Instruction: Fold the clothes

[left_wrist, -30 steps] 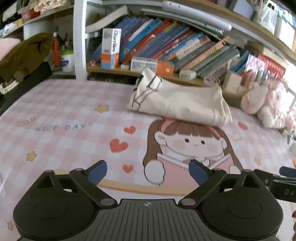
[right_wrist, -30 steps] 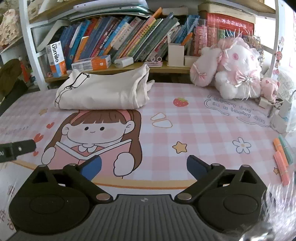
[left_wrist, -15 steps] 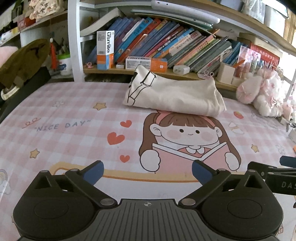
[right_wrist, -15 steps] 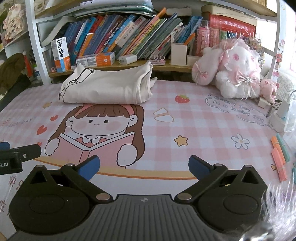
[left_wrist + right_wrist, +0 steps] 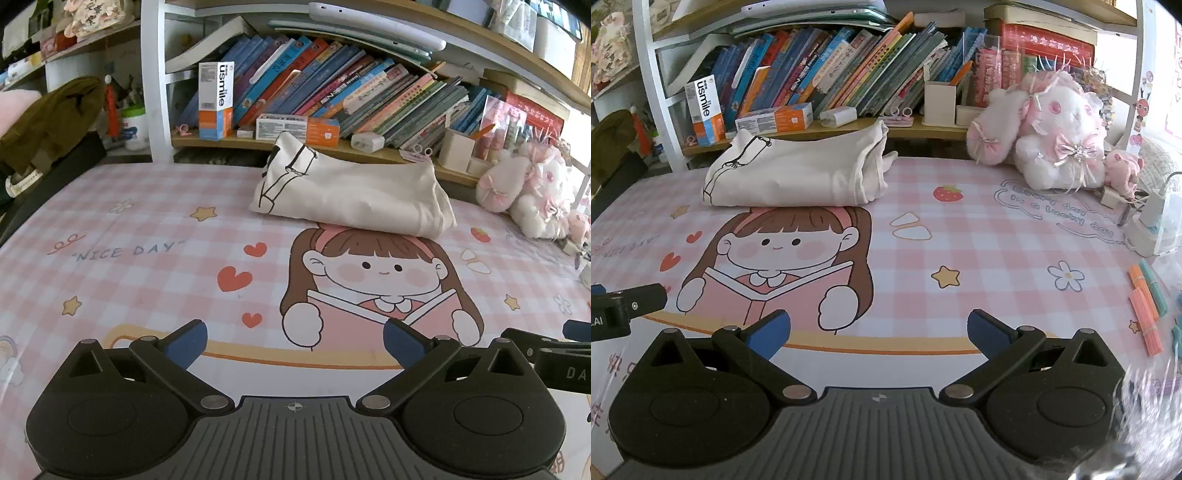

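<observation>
jaws stay wide, backed off garment (image 5: 354,195)

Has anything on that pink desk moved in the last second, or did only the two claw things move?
Only the claws moved. Both the left gripper and right gripper drew back from the folded cream garment, which now looks farther off. Nothing was taken hold of or let go; both stay open and empty. The garment, pink mat and plush toy stayed put.

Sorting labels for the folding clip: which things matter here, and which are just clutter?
Job:
cream folded garment with black line print
left gripper
right gripper

Lying about:
white and pink plush rabbit
orange and teal pens
leaning books
</observation>
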Demonstrator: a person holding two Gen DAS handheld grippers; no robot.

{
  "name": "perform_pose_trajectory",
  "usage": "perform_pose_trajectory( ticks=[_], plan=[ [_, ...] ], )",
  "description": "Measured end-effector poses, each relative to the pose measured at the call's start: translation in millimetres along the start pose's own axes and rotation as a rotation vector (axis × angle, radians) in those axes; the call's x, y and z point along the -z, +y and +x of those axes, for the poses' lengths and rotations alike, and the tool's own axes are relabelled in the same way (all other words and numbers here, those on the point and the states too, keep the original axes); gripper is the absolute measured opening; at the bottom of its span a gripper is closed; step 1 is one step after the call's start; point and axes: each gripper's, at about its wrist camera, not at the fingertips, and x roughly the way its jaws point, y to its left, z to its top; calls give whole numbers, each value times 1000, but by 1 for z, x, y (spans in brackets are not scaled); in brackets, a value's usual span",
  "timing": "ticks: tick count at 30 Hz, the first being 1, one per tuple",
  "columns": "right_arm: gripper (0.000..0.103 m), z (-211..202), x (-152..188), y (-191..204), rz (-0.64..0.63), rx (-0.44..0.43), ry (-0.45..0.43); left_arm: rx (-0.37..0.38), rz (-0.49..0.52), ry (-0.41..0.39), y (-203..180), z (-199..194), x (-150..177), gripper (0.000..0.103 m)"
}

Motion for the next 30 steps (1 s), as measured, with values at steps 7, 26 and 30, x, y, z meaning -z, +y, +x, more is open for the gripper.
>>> perform_pose_trajectory(
  ticks=[7, 26, 30],
  plan=[
    [103, -1, -2, 1, 1, -7, -3, 4, 3, -11, -2, -2, -3, 102],
    [103, 4, -2, 5, -17, -20, 9, 8, 7, 2, -3, 3, -4, 103],
    [103, 6, -2, 5, -18, -19, 14, 8, 6, 7, -3, 5, -5, 103]
  ],
)
